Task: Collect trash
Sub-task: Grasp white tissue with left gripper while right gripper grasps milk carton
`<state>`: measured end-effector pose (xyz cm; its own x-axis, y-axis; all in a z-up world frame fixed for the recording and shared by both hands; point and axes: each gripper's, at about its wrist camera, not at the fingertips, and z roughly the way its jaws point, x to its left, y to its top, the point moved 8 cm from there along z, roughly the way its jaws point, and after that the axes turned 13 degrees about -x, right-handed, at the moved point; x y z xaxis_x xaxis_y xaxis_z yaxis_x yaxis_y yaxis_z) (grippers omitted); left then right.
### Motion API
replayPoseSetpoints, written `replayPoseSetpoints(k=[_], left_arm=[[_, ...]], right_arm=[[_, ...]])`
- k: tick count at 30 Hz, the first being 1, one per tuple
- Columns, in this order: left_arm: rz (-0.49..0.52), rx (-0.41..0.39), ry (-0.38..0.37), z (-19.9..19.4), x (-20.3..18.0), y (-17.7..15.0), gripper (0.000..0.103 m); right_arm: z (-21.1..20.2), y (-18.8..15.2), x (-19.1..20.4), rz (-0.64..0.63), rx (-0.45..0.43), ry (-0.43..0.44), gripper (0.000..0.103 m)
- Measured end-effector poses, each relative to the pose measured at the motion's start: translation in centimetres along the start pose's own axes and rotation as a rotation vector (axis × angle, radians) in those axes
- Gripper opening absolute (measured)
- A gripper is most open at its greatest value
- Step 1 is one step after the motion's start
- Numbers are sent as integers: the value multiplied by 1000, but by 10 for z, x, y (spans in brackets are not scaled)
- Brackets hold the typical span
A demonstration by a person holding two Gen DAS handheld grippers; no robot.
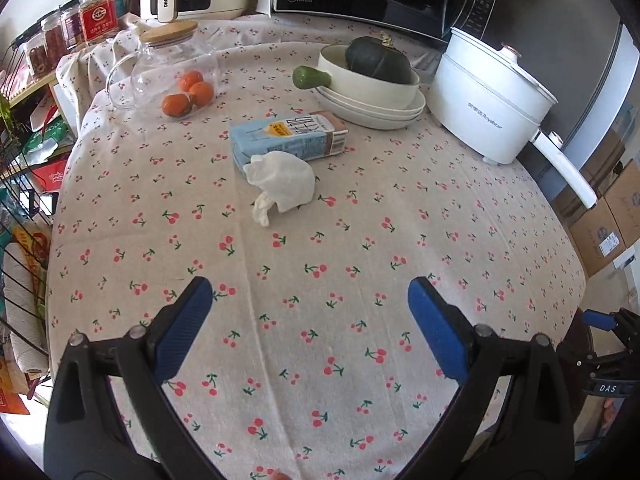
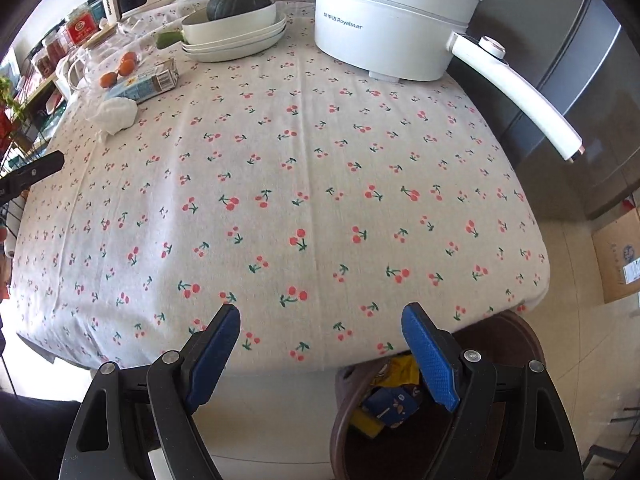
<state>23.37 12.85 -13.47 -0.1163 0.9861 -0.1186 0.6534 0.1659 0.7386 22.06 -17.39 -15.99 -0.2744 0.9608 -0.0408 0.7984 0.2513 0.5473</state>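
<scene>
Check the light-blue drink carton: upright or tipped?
Tipped: the light-blue drink carton lies flat on its long side on the cherry-print tablecloth.

bare tablecloth (image 1: 320,272) ahead, pot (image 2: 384,28) far right

Black-framed left gripper (image 1: 310,292) with ribbed blue pads, silver screws.

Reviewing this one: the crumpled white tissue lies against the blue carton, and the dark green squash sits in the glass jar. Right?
Not quite. The squash sits in the white bowl, as the left wrist view shows. The tissue does lie against the blue carton.
</scene>
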Motion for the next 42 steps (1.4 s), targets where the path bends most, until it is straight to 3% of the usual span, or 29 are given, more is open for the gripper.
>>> replayPoseSetpoints(k=[5, 12, 18, 21, 23, 28, 35, 42], left_arm=[[26, -25, 50, 37, 4, 13, 98], [-26, -24, 123, 86, 14, 27, 94], [-86, 11, 127, 115, 22, 25, 75], [-100, -7, 98, 113, 22, 29, 58], [-106, -2, 68, 111, 19, 29, 37], [-78, 22, 14, 92, 16, 24, 12], [-91, -9, 0, 46, 59, 30, 10], [-179, -11, 42, 17, 121, 26, 10]], right_arm=[[16, 15, 7, 63, 3, 32, 85], [26, 29, 15, 107, -7, 53, 85], [24, 33, 13, 86, -19, 36, 85], [25, 32, 10, 66, -25, 9, 85], [26, 30, 8, 60, -20, -5, 85], [23, 31, 12, 66, -37, -3, 85], [29, 44, 47, 104, -58, 30, 85], [61, 93, 128, 175, -76, 128, 85]])
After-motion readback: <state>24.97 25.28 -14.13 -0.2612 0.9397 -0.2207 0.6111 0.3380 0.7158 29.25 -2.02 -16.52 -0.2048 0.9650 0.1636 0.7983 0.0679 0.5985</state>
